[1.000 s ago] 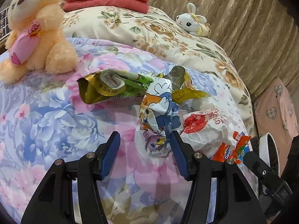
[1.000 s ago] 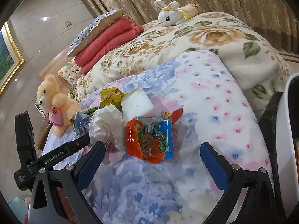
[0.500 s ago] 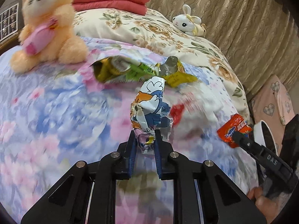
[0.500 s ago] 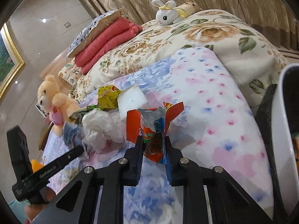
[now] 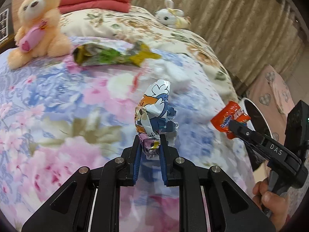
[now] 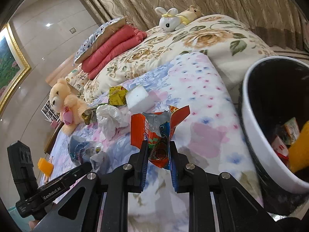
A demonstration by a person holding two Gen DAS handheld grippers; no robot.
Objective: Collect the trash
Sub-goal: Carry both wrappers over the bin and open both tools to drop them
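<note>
Orange wrapper pinched in right tongs, crumpled cartoon wrapper pinched in left tongs.

Floral-quilted bed, teddy bear, white foam block, crumpled white bag, yellow wrapper, plush rabbit

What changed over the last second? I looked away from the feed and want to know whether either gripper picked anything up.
Both did. The left gripper closed on the blue cartoon wrapper and lifted it off the bedspread; the right gripper closed on the orange snack packet and raised it, with the white bin now nearer. The teddy bear, crumpled white bag, white foam block and yellow-green wrappers stayed put.
</note>
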